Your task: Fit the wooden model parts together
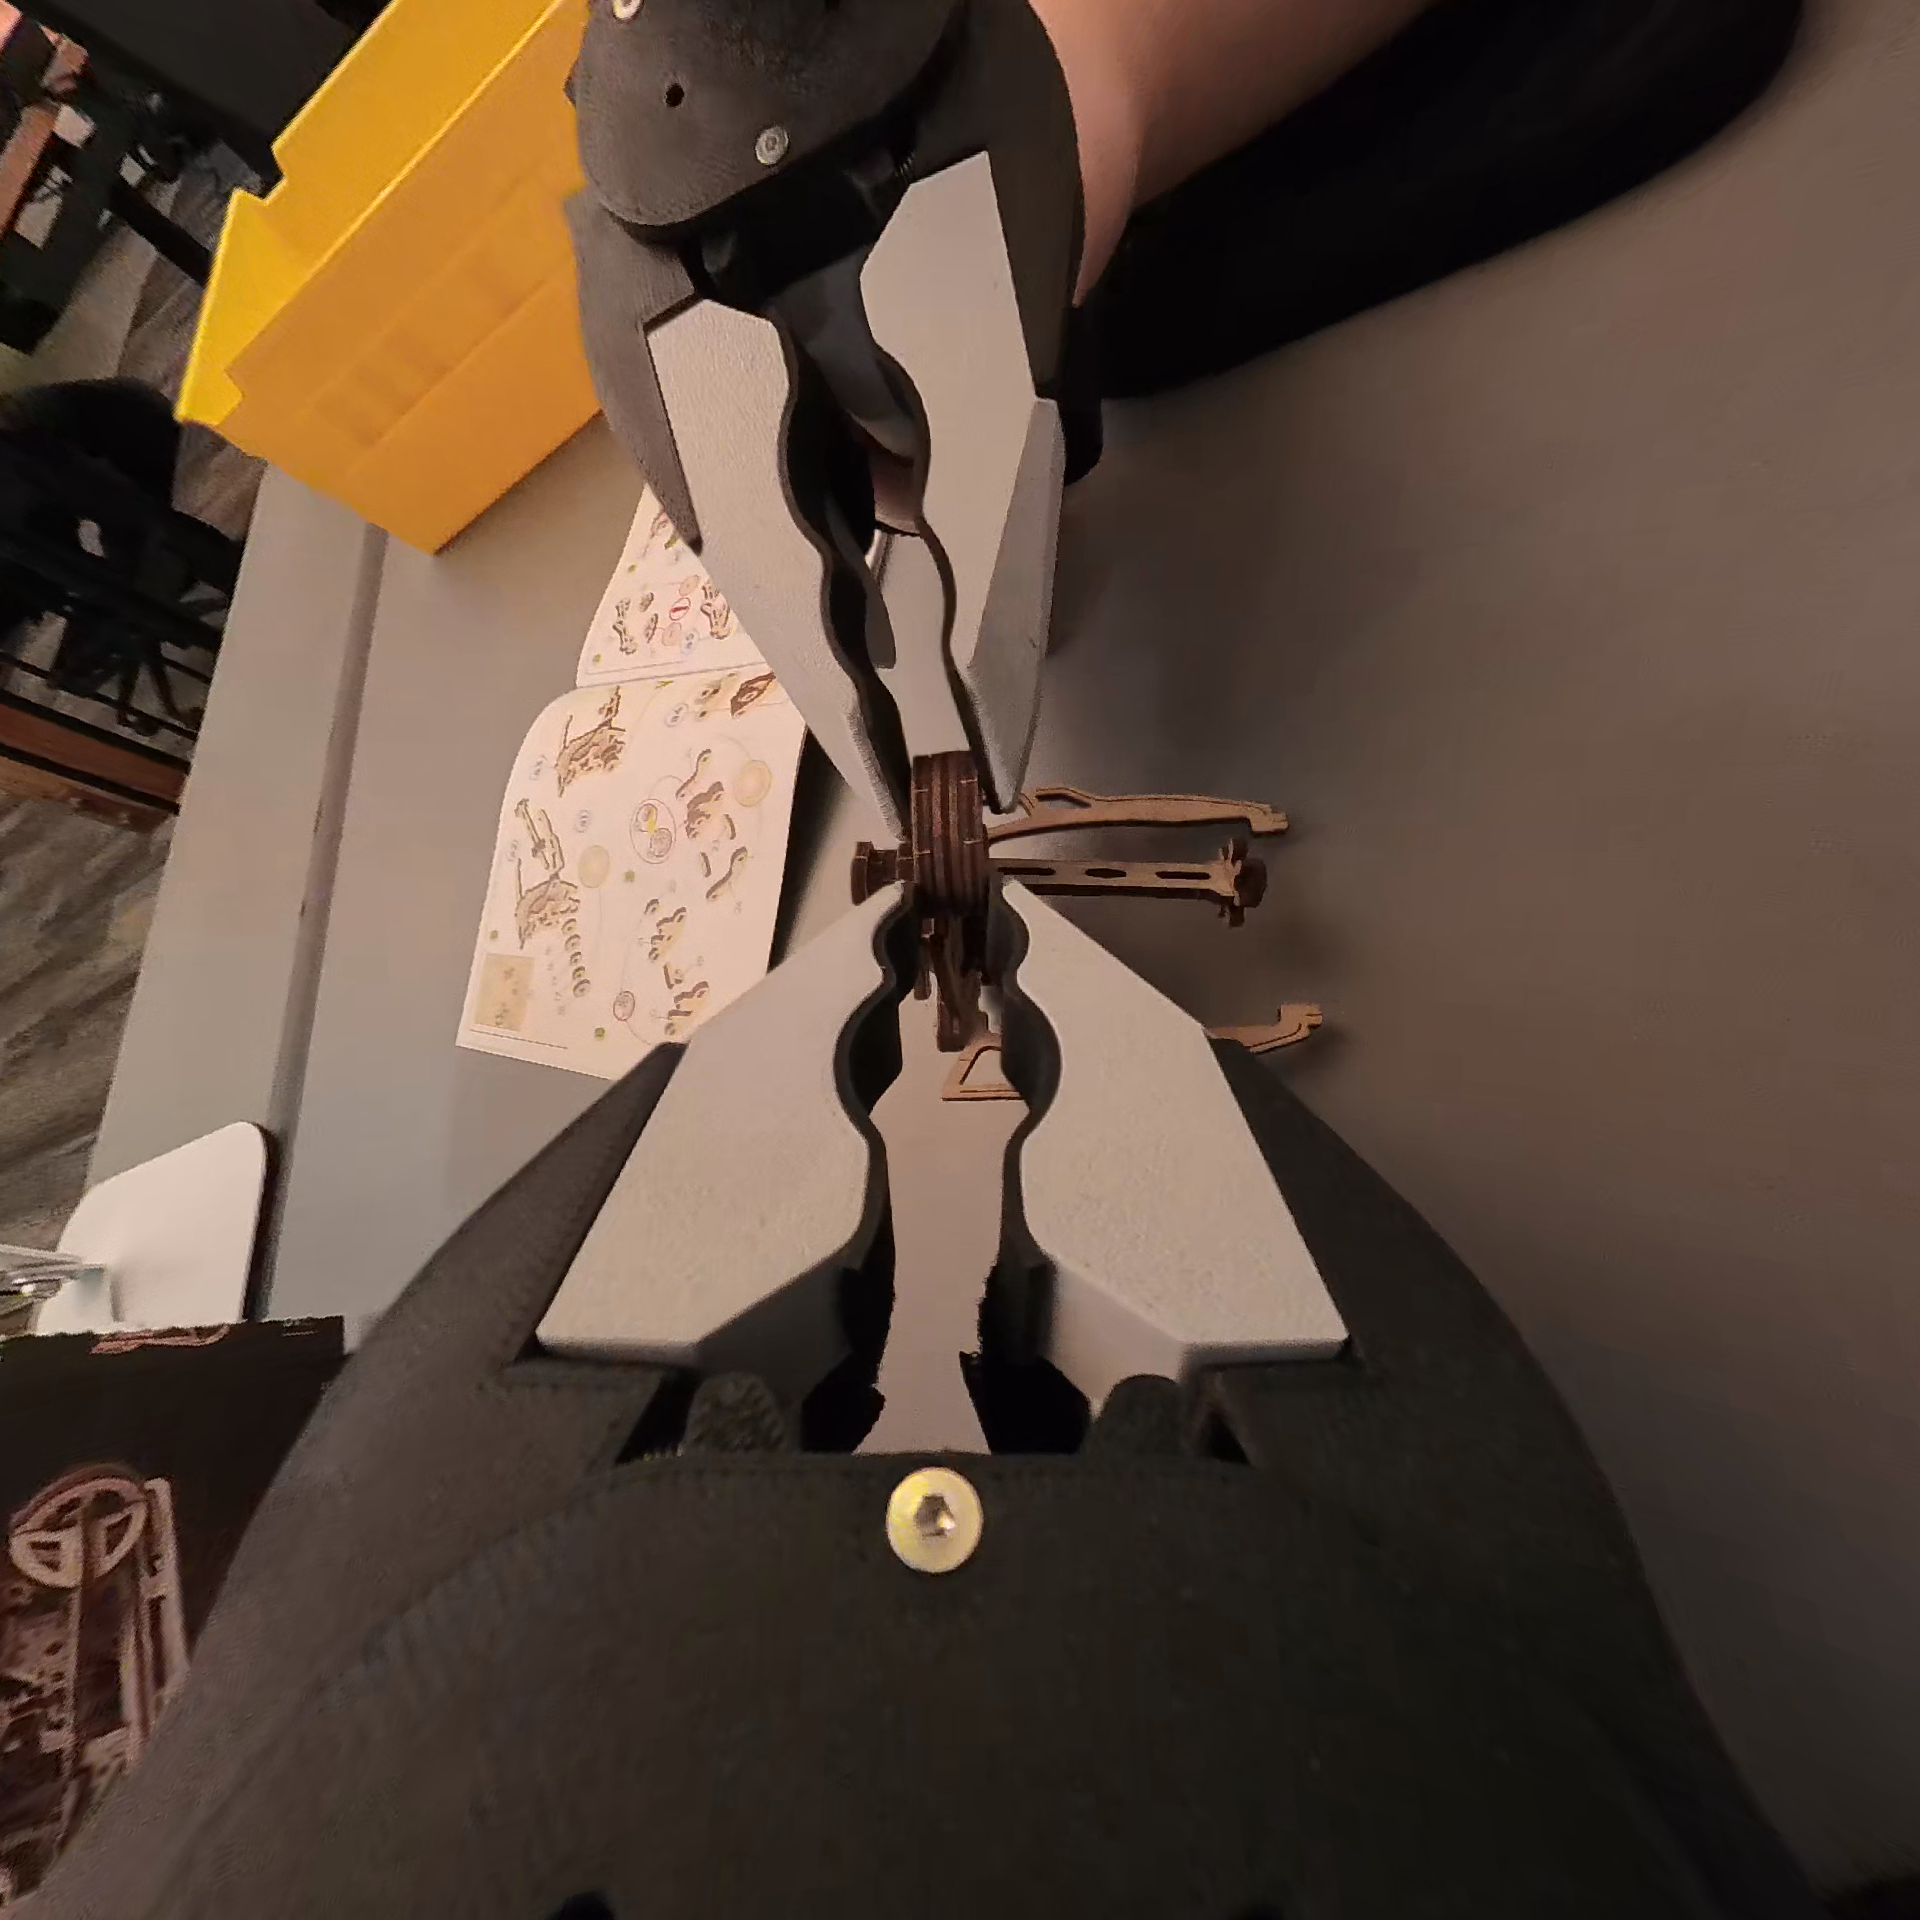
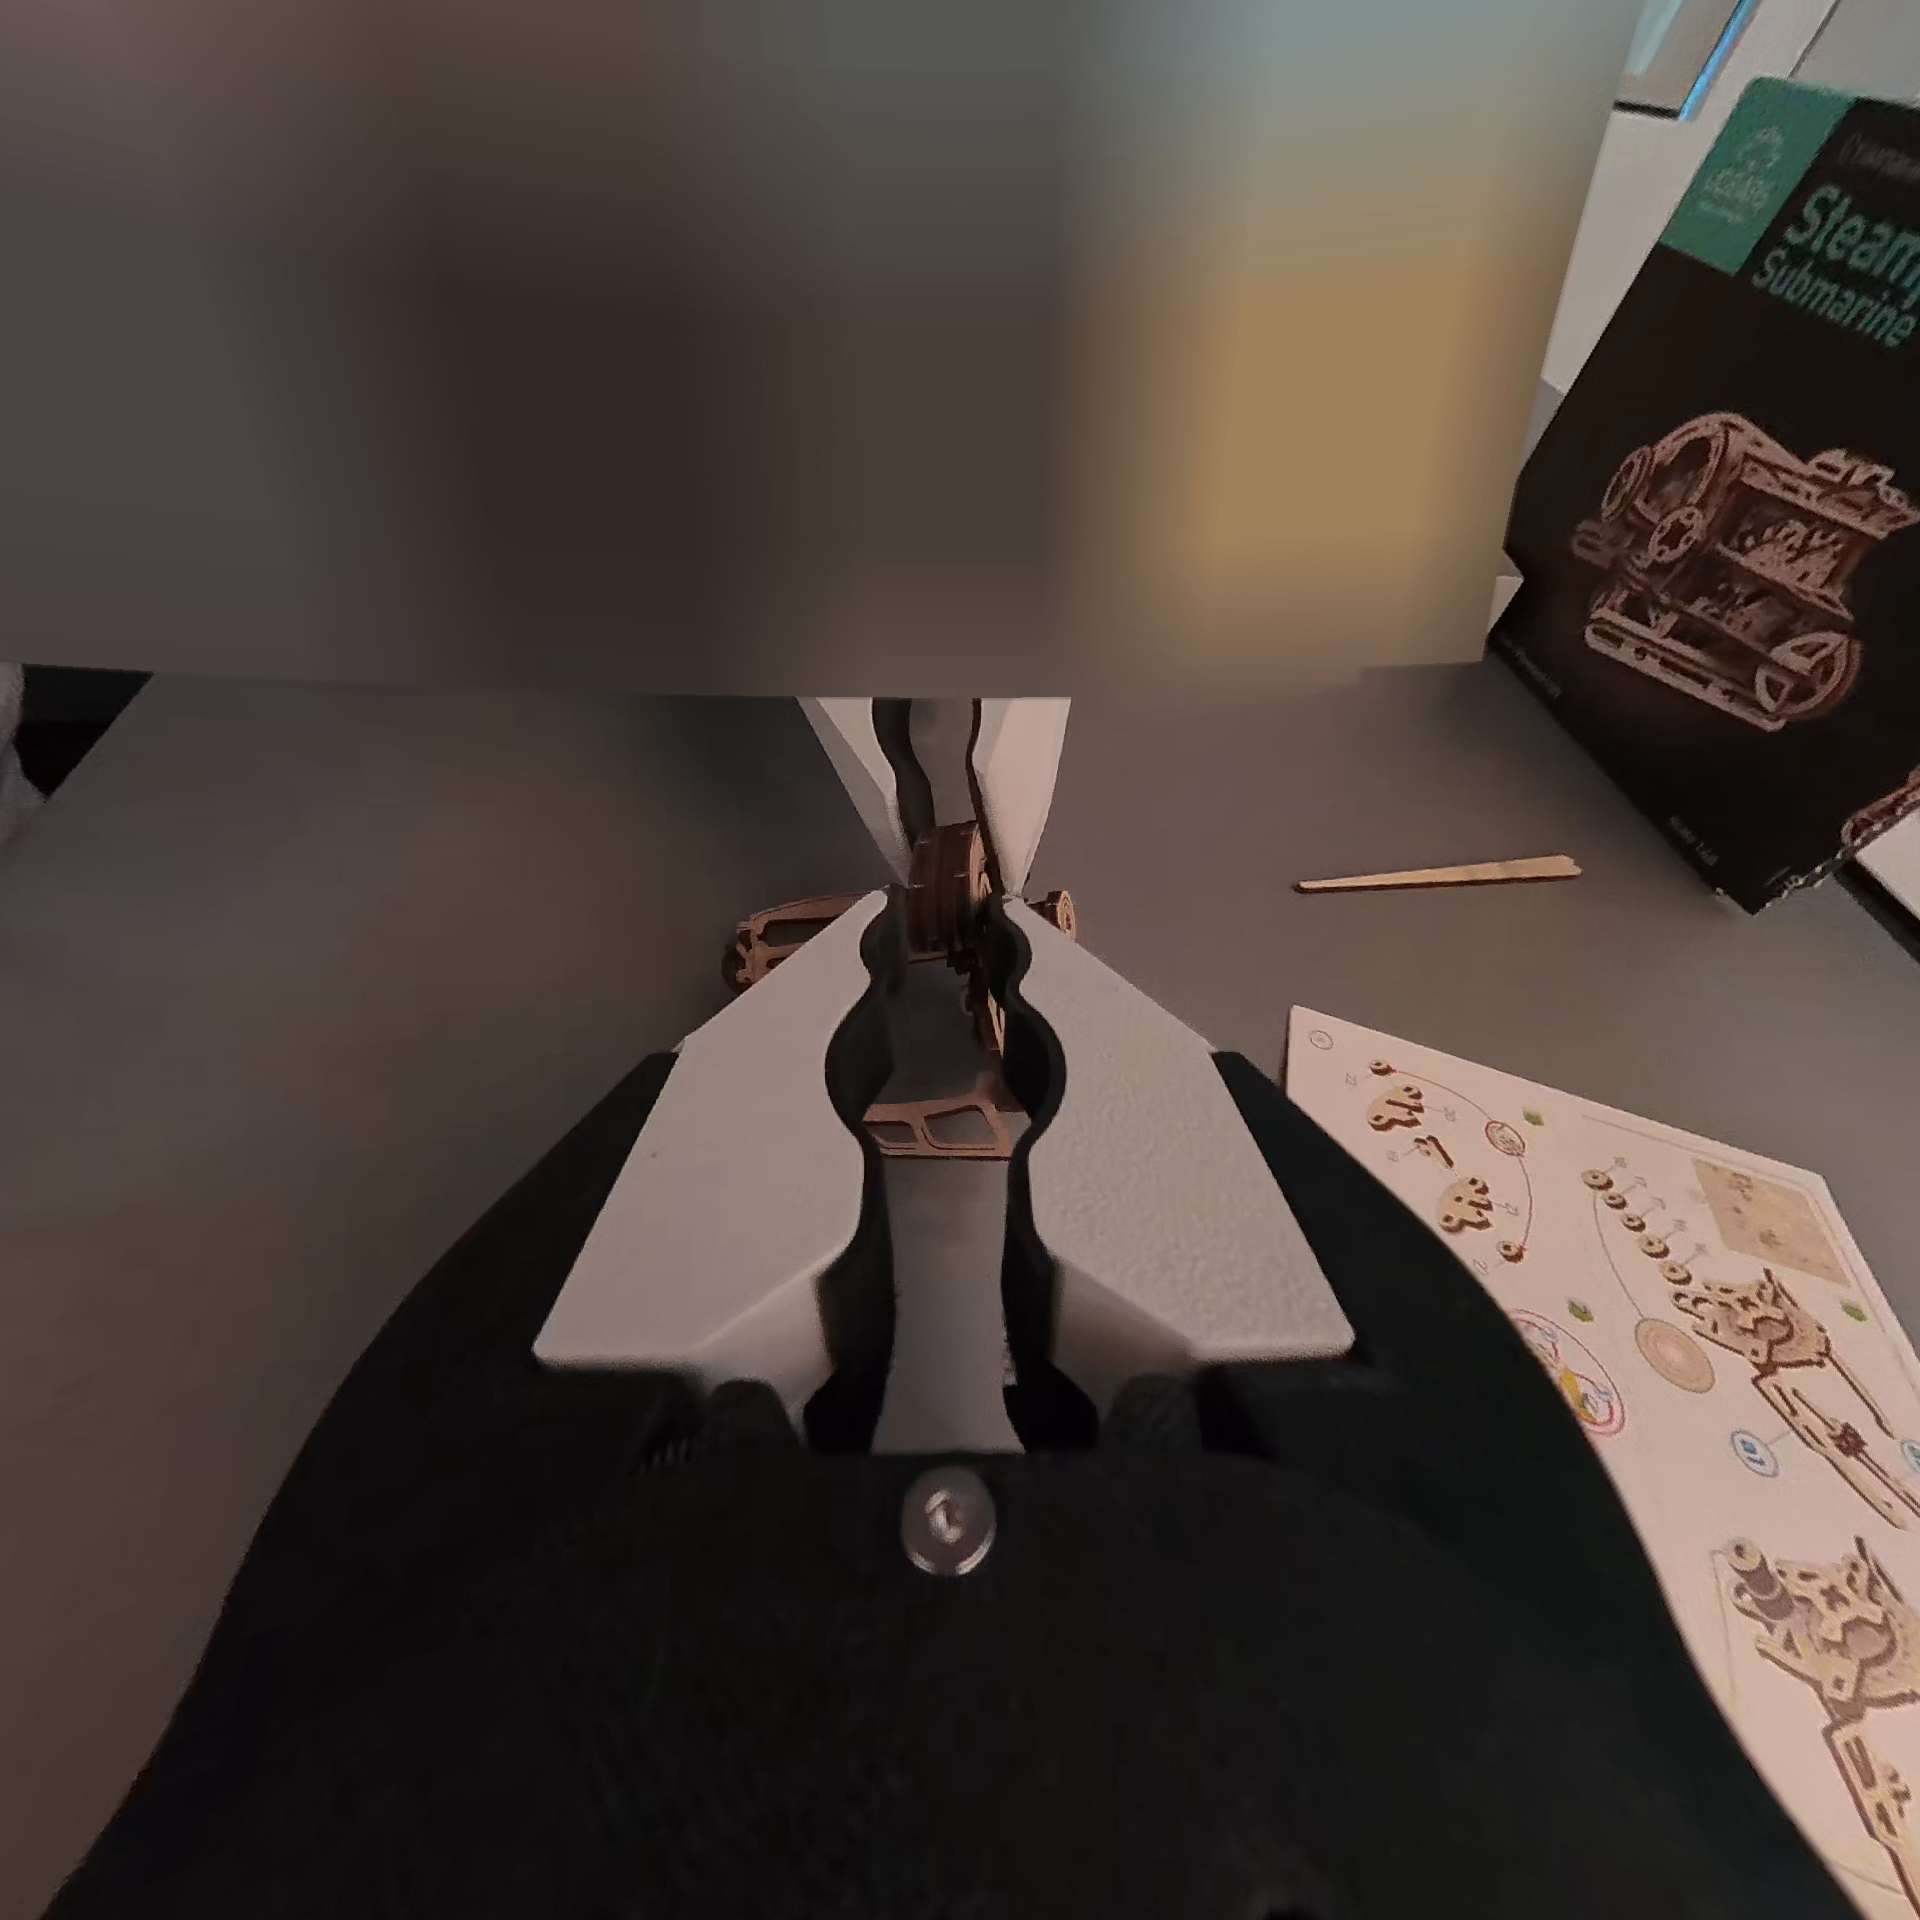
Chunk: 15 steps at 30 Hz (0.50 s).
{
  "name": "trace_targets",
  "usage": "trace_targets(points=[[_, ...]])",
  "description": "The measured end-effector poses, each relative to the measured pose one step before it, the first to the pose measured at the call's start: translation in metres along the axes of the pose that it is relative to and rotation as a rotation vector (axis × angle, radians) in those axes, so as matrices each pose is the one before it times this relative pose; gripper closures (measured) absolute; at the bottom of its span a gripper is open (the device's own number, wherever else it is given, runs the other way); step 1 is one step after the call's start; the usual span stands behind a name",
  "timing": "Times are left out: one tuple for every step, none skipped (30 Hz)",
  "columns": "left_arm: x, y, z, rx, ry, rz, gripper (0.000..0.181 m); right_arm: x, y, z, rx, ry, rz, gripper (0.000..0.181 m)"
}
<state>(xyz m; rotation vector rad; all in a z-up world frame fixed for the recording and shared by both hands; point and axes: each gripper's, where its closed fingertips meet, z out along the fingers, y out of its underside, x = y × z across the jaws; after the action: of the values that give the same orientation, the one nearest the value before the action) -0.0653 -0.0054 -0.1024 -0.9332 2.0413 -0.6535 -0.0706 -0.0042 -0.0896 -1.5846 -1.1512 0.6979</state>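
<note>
Both your claws pinch the wooden model above the tabletop: left claw from below, right claw opposite. It's a dark-brown stack of layered discs with thin slotted arms.

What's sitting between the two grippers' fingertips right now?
The stacked wooden disc assembly: left gripper and right gripper both pinch it, in both wrist views.

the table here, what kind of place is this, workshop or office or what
Probably a hobby or assembly desk indoors: a grey table with a model kit box, an illustrated instruction sheet and a yellow parts bin.
</note>
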Motion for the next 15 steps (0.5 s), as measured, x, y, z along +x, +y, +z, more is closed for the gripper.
trace_targets(points=[[-0.00172, 0.00102, 0.001, 0.001, 0.0043, -0.0104, 0.171, 0.00209, 0.00045, -0.00037, -0.0015, 0.0076, 0.0039, 0.169], [-0.00155, 0.0007, 0.00077, 0.0033, 0.006, -0.0103, 0.171, 0.00134, -0.00014, -0.00035, 0.0012, 0.0044, 0.0016, 0.168], [-0.00155, 0.00034, 0.0005, 0.0062, 0.006, -0.0104, 0.171, 0.00137, 0.00064, -0.00017, -0.0023, 0.0038, 0.0023, 0.168], [-0.00159, 0.00093, 0.00066, 0.0014, 0.0053, -0.0098, 0.171, 0.00167, 0.00077, -0.00011, -0.0033, 0.0051, 0.0044, 0.167], [-0.00173, 0.001, 0.00059, 0.0018, 0.0014, -0.0036, 0.171, 0.00147, 0.00067, -0.00009, -0.0017, 0.004, 0.0043, 0.166], [-0.00063, 0.00039, 0.00046, 0.0058, 0.0044, 0.0031, 0.171, 0.00069, 0.00026, -0.00006, -0.0007, 0.0015, 0.0012, 0.166], [-0.00089, 0.00026, 0.00025, 0.0056, 0.0014, 0.0016, 0.171, 0.00101, 0.00019, -0.00011, -0.0002, 0.0053, -0.0016, 0.166], [-0.0008, 0.00041, 0.00027, 0.0032, 0.0019, -0.0012, 0.171, 0.00178, 0.0005, -0.00006, -0.003, 0.0098, -0.0023, 0.165], [0.00031, 0.00077, 0.00031, 0.001, 0.0089, -0.0013, 0.171, 0.002, 0.00026, -0.00006, -0.0024, 0.0134, -0.0044, 0.164], [-0.00089, 0.00046, 0.00015, 0.0019, -0.002, 0.0034, 0.171, 0.00123, -0.00015, -0.00004, -0.0008, 0.0079, -0.0053, 0.163], [-0.00126, 0.00033, 0.00004, 0.0017, -0.0062, 0.0062, 0.172, 0.0008, -0.00003, 0.00029, -0.0019, 0.0057, -0.0048, 0.163], [-0.00016, 0.00039, 0.00001, -0.0009, 0.0014, 0.0039, 0.171, 0.00092, -0.00005, 0.00039, -0.0018, 0.0089, -0.0073, 0.162], [-0.00076, 0.00041, 0.0001, -0.0028, -0.0046, 0.0061, 0.172, -0.00032, -0.00028, 0.00077, -0.0007, 0.0026, -0.0093, 0.161], [-0.00029, 0.00015, -0.00006, -0.0013, -0.0043, 0.013, 0.172, -0.00064, -0.0001, 0.00093, -0.0027, 0.0027, -0.0117, 0.161], [0.0003, 0.00026, 0.00008, -0.0027, -0.0013, 0.0145, 0.172, 0.00034, 0.00024, 0.00113, -0.0056, 0.0112, -0.0165, 0.161]])
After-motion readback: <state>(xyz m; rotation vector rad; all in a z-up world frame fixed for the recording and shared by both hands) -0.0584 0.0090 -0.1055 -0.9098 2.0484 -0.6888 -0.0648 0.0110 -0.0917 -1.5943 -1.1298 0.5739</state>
